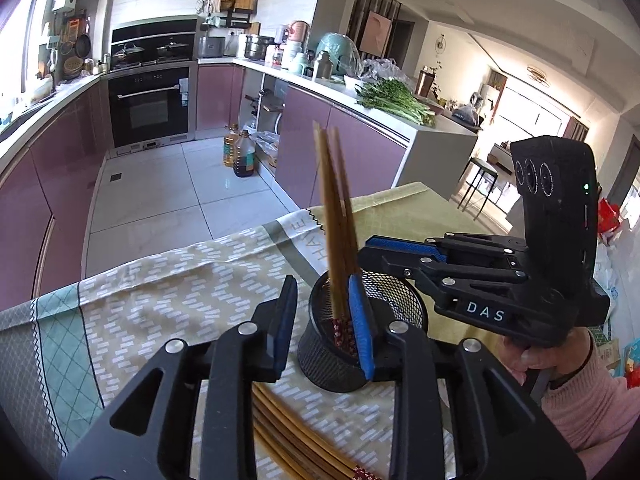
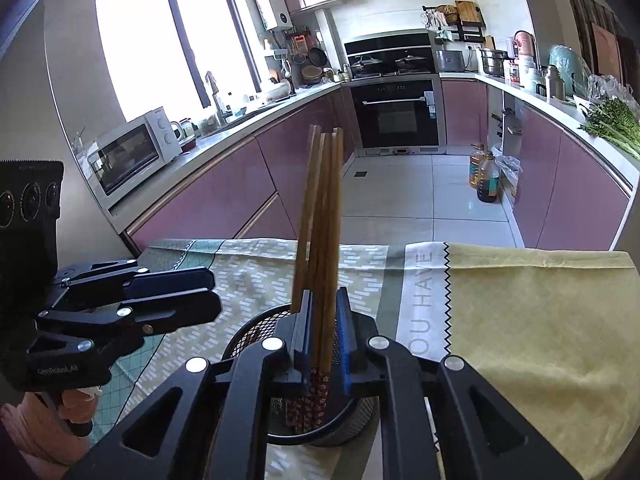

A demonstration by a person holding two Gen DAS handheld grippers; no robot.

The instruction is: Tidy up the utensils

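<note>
Chopsticks (image 2: 320, 216) are standing in the mesh cup (image 1: 340, 364). The right gripper (image 2: 324, 344) is sitting narrowly around them, apparently not pinching. The left gripper (image 1: 326, 328) is gaping, holding nothing.

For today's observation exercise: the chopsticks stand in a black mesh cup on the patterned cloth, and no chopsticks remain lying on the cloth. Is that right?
Not quite. The chopsticks do stand in the black mesh cup on the patterned cloth, but more chopsticks lie on the cloth, as the left wrist view shows.
</note>
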